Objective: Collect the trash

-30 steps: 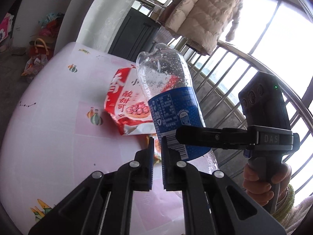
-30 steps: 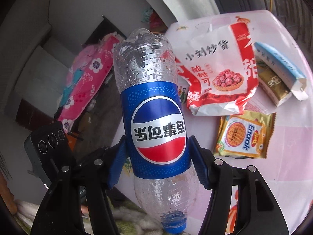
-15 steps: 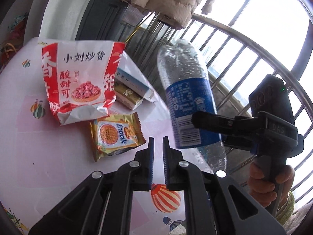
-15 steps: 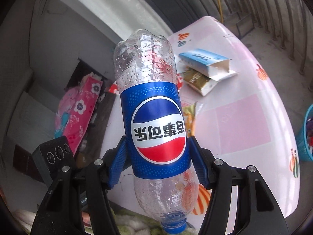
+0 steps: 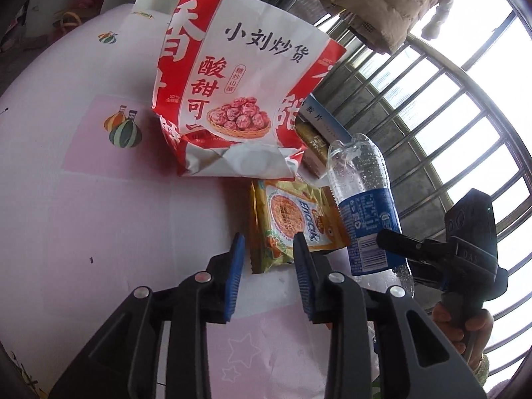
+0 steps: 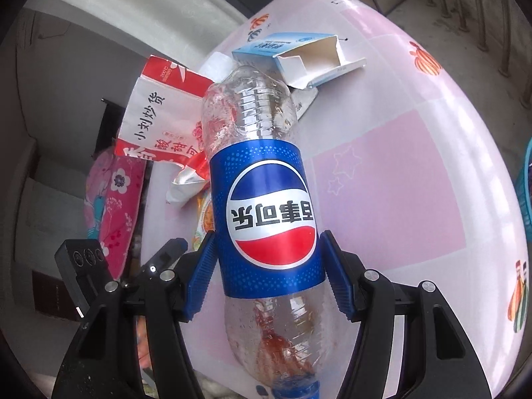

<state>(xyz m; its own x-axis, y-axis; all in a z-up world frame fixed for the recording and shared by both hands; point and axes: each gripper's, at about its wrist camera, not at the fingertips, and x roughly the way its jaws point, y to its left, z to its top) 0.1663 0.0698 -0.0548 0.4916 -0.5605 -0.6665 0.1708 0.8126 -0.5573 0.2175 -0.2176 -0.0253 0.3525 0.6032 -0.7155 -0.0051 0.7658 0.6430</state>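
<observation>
Both wrist views angled down, sharing table [image 5: 99, 199].

A home, by a barred window [image 5: 442, 106]. A padded coat [image 5: 382, 3] hangs there. Floral bedding [image 6: 113, 206] lies beside the pink-patterned surface [image 5: 83, 199].

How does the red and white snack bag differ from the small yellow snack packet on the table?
The red and white snack bag is much larger than the yellow snack packet. The bag is red and white with a basket of red fruit pictured; the packet is golden yellow with a round biscuit pictured. The bag's lower end is crumpled; the packet lies flat. Both rest on the pink table, close together.
</observation>
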